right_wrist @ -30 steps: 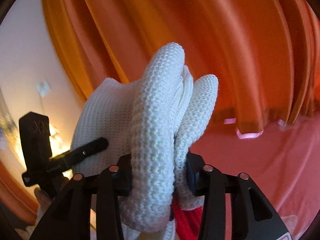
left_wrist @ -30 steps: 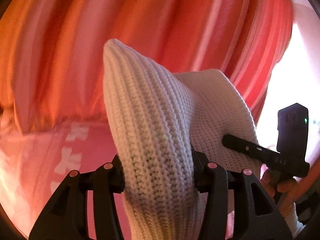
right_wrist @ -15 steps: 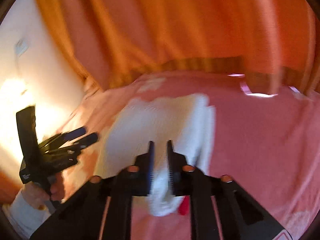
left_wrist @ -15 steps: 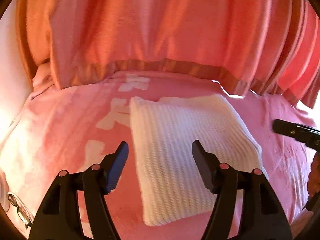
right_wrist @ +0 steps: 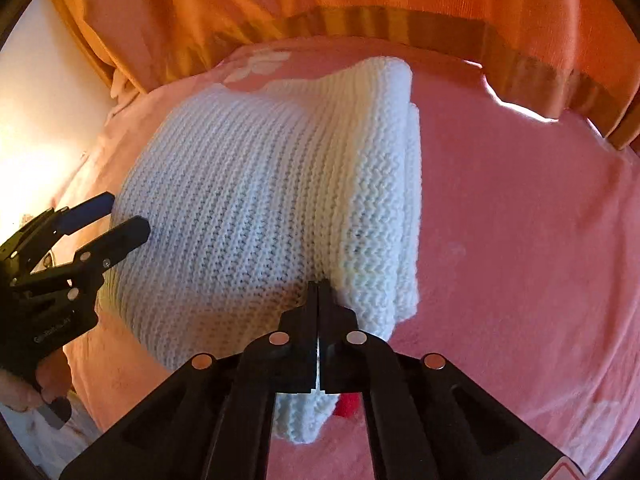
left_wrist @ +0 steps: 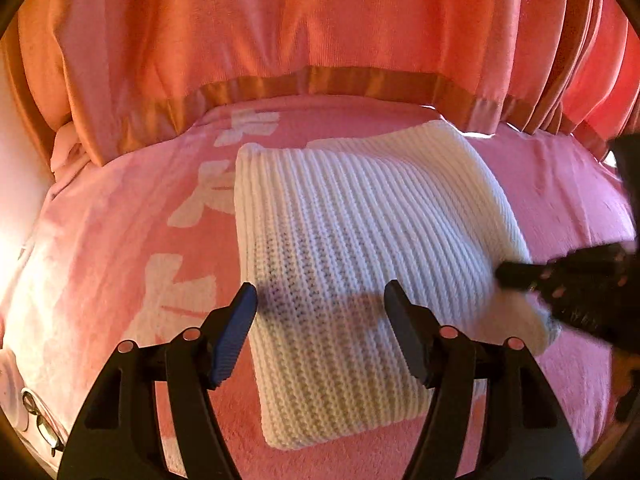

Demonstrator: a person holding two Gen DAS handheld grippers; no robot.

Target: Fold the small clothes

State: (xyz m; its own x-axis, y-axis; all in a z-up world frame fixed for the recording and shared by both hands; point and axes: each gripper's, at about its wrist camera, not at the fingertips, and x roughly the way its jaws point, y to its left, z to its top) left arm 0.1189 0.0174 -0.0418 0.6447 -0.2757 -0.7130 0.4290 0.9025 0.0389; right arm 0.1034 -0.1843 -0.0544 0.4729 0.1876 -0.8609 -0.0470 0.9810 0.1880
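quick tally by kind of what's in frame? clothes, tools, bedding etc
White knit garment: 1
Tool: 2, left tool and right tool
Pink blanket: 1
Orange curtain: 1
Red item under the knit, kind unclear: 1
Total: 6

The folded white ribbed-knit garment [left_wrist: 360, 264] lies flat on the pink patterned bed cover [left_wrist: 120, 240], with the hanging orange curtain [left_wrist: 320, 20] behind it. The left gripper [left_wrist: 320, 312] hangs over the garment's near left part; the right gripper [right_wrist: 318, 292] is over its near right edge. Spectacles [left_wrist: 42, 424] lie at the bed's near left.
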